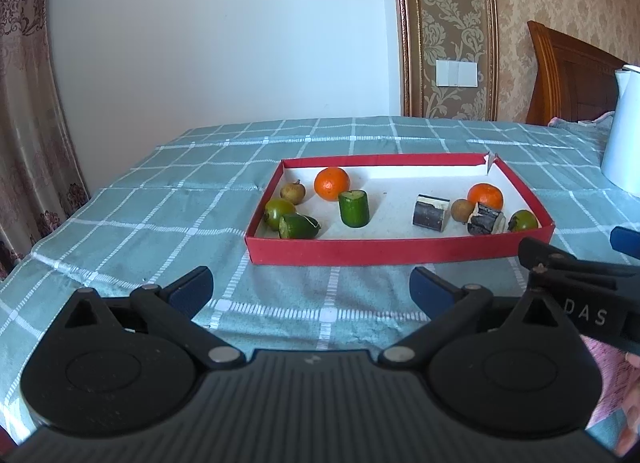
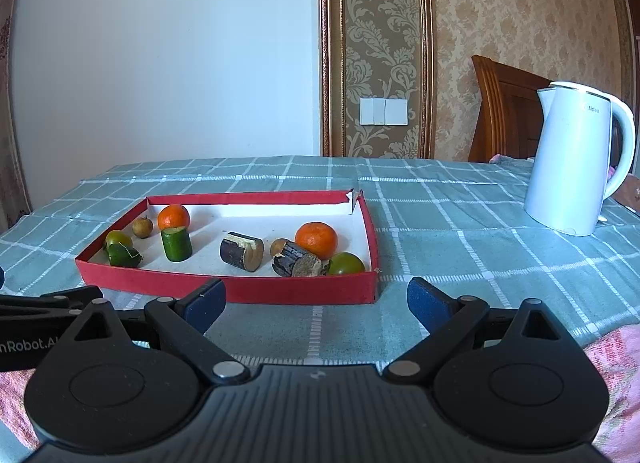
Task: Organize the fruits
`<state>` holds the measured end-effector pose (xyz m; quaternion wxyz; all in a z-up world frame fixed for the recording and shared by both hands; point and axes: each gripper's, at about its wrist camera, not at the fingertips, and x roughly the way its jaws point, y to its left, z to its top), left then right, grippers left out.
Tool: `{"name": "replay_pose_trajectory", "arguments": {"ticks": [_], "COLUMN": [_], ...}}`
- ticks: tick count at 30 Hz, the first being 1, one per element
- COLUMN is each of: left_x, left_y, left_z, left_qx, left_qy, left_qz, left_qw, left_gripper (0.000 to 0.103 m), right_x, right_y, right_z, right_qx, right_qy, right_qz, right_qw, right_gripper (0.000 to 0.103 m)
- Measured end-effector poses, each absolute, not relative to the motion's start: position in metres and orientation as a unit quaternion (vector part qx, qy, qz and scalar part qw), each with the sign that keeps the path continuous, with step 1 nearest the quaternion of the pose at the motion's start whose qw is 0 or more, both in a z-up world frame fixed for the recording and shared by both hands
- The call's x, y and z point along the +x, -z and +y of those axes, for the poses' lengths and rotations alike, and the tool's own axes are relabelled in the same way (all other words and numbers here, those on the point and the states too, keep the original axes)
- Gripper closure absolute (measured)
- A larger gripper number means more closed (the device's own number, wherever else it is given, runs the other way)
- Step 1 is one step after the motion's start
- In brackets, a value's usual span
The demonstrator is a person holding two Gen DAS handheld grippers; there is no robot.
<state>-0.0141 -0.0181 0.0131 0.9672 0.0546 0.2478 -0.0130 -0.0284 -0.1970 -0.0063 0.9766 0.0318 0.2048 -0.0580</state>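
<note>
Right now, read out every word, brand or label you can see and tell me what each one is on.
"DAS": on the side of the right gripper, cut off at the picture's edge.
"nRobot.A": on the side of the left gripper, cut off at both ends.
"Midea": on the white kettle, small but legible.
No other text is visible.

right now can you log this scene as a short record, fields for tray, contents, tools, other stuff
tray: red tray on checked tablecloth
left group: orange, brown fruit, green fruit, two cucumber pieces
right group: orange, brown fruit, green fruit, two dark cane pieces
left tool: open, empty, short of tray
right tool: open, empty, short of tray
other: white kettle right of tray
</note>
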Motion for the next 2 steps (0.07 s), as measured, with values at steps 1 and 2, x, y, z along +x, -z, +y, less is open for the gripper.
{"name": "replay_pose_trajectory", "arguments": {"ticks": [1, 2], "left_x": [-0.0142, -0.0137], "left_y": [-0.0123, -0.0116], "left_z": [-0.0183, -0.0185], "left_qx": [0.056, 0.057], "left_qy": [0.013, 0.012], "left_qz": [0.248, 0.248], "left_qw": [0.967, 0.967], "left_gripper": [0.000, 0.000], "right_x": [-0.0284, -0.0281], "right_y": [0.0066, 0.0070], "right_z": [-0.1970, -0.1969], "right_qx": [0.033, 0.032], "right_qy": [0.059, 0.060], "right_qz": [0.205, 0.205], "right_qw": [0.977, 0.976], "right_gripper": [0.005, 0.005]}}
